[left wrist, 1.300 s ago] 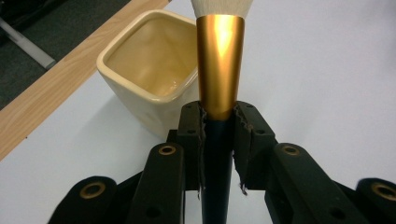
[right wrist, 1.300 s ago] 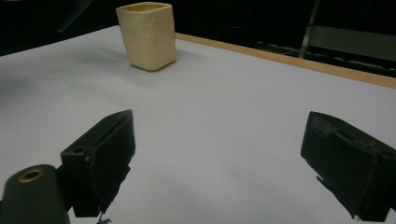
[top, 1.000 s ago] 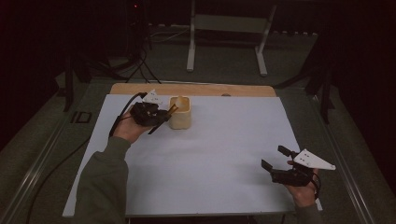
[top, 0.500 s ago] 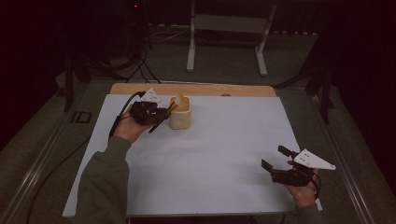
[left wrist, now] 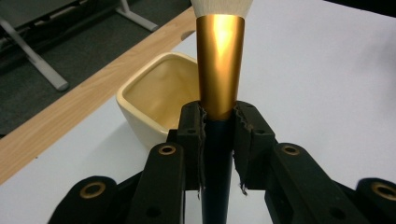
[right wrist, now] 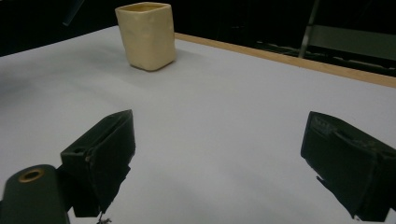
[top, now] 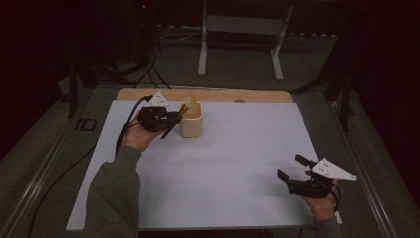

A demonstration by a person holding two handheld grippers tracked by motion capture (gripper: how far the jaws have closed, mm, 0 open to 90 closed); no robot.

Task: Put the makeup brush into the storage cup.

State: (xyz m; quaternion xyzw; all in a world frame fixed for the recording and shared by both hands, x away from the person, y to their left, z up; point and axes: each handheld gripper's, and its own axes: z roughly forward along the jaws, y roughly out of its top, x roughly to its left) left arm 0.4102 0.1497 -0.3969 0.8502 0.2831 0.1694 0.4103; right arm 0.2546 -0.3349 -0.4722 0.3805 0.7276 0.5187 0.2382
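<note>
A cream square cup [top: 191, 120] [left wrist: 156, 95] [right wrist: 146, 35] stands on the white table cover near the back left. My left gripper [top: 171, 120] [left wrist: 218, 122] is shut on a makeup brush [left wrist: 219, 65] with a gold ferrule, a dark handle and pale bristles. The brush head [top: 190, 101] hangs over the cup's rim, tilted. Its dark handle [top: 167, 131] sticks out toward the front. My right gripper [top: 291, 169] [right wrist: 219, 158] is open near the front right of the table, with nothing between its jaws.
The white cover [top: 237, 148] lies on a wooden table whose far edge [top: 247, 94] shows as a tan strip. A metal stand [top: 237, 29] sits on the floor behind. A cable [top: 124, 129] trails from the left gripper.
The left gripper with the brush has shifted slightly toward the cup. The right gripper has stayed still.
</note>
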